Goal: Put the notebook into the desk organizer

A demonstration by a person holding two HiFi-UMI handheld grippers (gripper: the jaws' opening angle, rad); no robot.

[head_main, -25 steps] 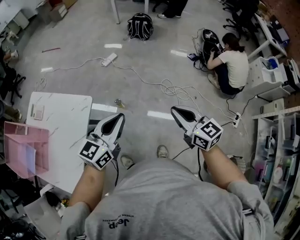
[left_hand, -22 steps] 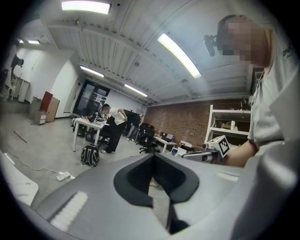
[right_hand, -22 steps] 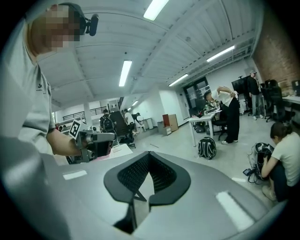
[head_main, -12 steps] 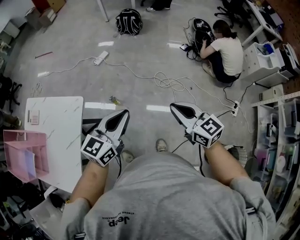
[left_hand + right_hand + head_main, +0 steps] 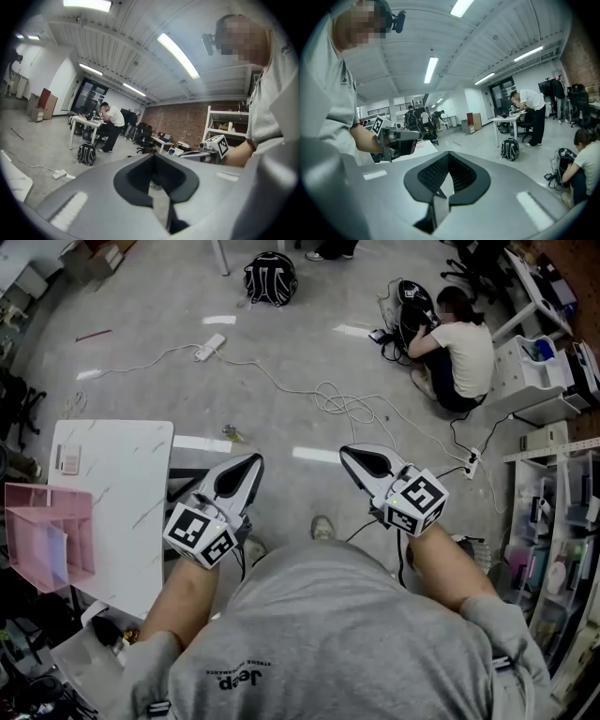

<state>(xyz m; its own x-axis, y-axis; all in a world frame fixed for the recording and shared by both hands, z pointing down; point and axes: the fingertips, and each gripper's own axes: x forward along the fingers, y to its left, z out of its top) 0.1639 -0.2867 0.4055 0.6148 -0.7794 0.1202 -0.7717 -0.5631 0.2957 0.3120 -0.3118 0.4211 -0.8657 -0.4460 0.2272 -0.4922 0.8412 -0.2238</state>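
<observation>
**Inspector:** Condition of the two tools?

**Assessor:** The left gripper [image 5: 249,463] and the right gripper [image 5: 351,456] are both held out in front of the person's grey shirt, above the grey concrete floor [image 5: 281,362]. Each gripper's own view shows its fingers clenched together with nothing between them. Both are well apart from the white marbled worktop [image 5: 122,493] on the person's left.

**Inspector:** Location of the notebook?

**Assessor:** Not positively identified. The pink plastic desk organizer [image 5: 47,489] stands at the left side of the worktop. A pale lilac flat item [image 5: 53,557] stands inside it, but I cannot tell in which compartment. A small white pink-edged pad [image 5: 67,460] lies flat on the far part of the worktop, apart from the organizer. Either one could be the notebook, and both are too small in the head view to settle it.

**Inspector:** Progress?

**Assessor:** In my judgement there are two readings. If the lilac item is the notebook, the placement is done and nothing is left. If the pad is the notebook, no step is done yet. The person would have to turn to the worktop, release the fingers, take the pad and slot it into the organizer. In either case nothing is being grasped at present.
</observation>
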